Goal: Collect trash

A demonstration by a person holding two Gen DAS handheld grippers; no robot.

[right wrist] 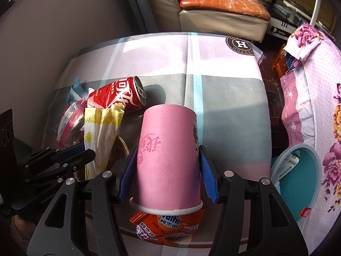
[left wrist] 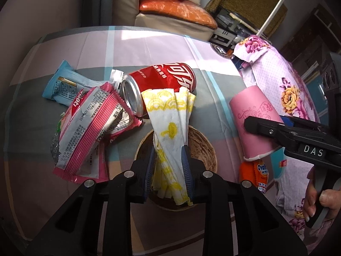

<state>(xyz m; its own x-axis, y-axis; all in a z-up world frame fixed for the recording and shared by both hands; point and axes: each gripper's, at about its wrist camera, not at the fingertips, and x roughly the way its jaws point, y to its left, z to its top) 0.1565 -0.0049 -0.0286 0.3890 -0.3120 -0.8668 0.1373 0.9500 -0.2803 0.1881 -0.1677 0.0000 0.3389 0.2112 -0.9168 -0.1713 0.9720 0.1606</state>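
Observation:
A white napkin with yellow print (left wrist: pixel 170 115) stands between the blue pads of my left gripper (left wrist: pixel 169 151), which is shut on it. Its far end leans on a red cola can (left wrist: pixel 162 81) lying on its side. Under the napkin sits a brown wooden bowl (left wrist: pixel 202 145). My right gripper (right wrist: pixel 168 149) is shut on an upside-down pink paper cup (right wrist: pixel 168 149), rim toward the camera, above an orange Ovaltine packet (right wrist: pixel 168 226). Pink wrappers (left wrist: pixel 85 132) and a light blue wrapper (left wrist: pixel 61 83) lie left of the can. The left wrist view shows the right gripper (left wrist: pixel 266 120) at its right edge.
The table wears a checked pink, grey and blue cloth (right wrist: pixel 223 98). A teal bin (right wrist: pixel 302 183) holding some trash stands off the table's right edge, next to a floral pink cover (right wrist: pixel 319 85). A sofa with an orange cushion (left wrist: pixel 174 8) lies beyond the table.

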